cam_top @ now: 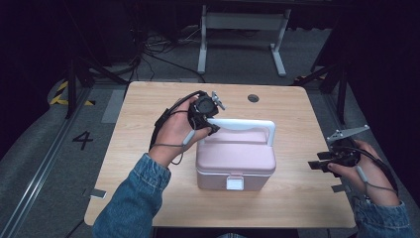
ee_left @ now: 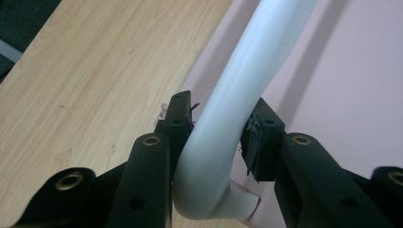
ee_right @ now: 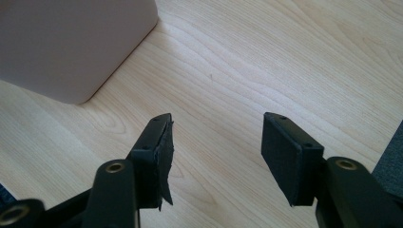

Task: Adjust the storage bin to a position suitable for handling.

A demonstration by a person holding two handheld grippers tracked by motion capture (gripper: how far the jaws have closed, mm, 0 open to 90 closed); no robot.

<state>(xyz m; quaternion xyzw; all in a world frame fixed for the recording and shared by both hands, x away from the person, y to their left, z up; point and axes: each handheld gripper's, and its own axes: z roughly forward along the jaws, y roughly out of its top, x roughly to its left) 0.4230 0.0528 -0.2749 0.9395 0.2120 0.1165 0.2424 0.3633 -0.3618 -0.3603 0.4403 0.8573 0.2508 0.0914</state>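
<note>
A pink box (cam_top: 236, 161) with a white front latch (cam_top: 235, 183) sits in the middle of the wooden table (cam_top: 148, 163). Its white handle (cam_top: 247, 125) stands raised over the lid. My left gripper (cam_top: 210, 121) is at the handle's left corner. In the left gripper view the handle (ee_left: 237, 95) runs between the jaws and both pads (ee_left: 254, 140) press on it, so my left gripper (ee_left: 219, 137) is shut on it. My right gripper (cam_top: 317, 161) hovers near the table's right edge, open, with bare tabletop between its jaws. The right gripper view has my right gripper (ee_right: 216, 156) below the box corner (ee_right: 71, 47).
A round cable hole (cam_top: 253, 98) lies in the table near its far edge. Beyond the table stand a white frame (cam_top: 242, 29) and loose cables on the floor. A small tag (cam_top: 97, 194) lies at the table's left front corner.
</note>
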